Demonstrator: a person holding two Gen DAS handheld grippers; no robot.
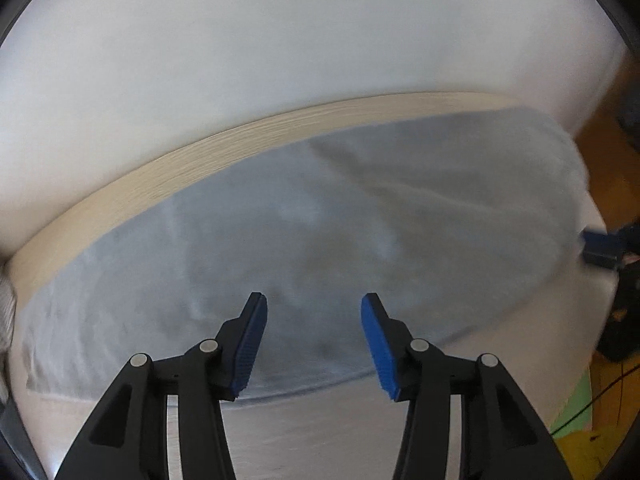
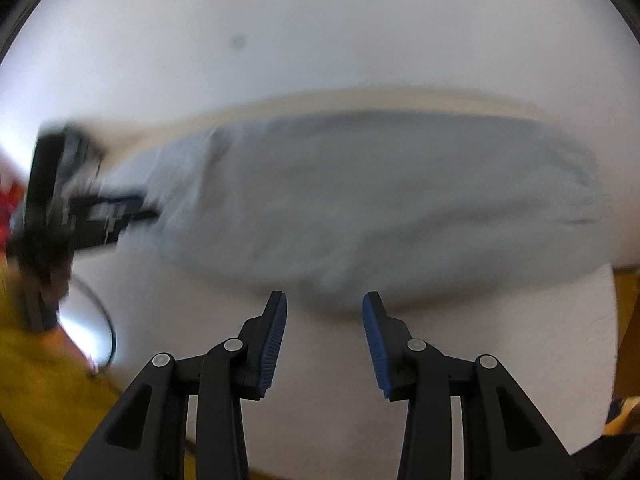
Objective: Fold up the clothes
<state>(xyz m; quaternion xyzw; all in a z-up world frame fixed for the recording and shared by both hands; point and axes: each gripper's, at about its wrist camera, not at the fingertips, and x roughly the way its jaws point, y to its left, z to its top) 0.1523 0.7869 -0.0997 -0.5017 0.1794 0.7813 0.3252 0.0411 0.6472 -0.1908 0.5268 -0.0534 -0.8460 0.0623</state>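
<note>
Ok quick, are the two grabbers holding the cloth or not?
Left gripper: open, nothing held, above the grey cloth.
Right gripper: open, nothing held, at the cloth's near edge.

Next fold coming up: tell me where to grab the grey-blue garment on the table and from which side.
Grip the garment at its near hem, coming from above on the near side. It lies flat, and that edge sits just ahead of the open left gripper and right gripper, probably easiest to pinch and lift.
</note>
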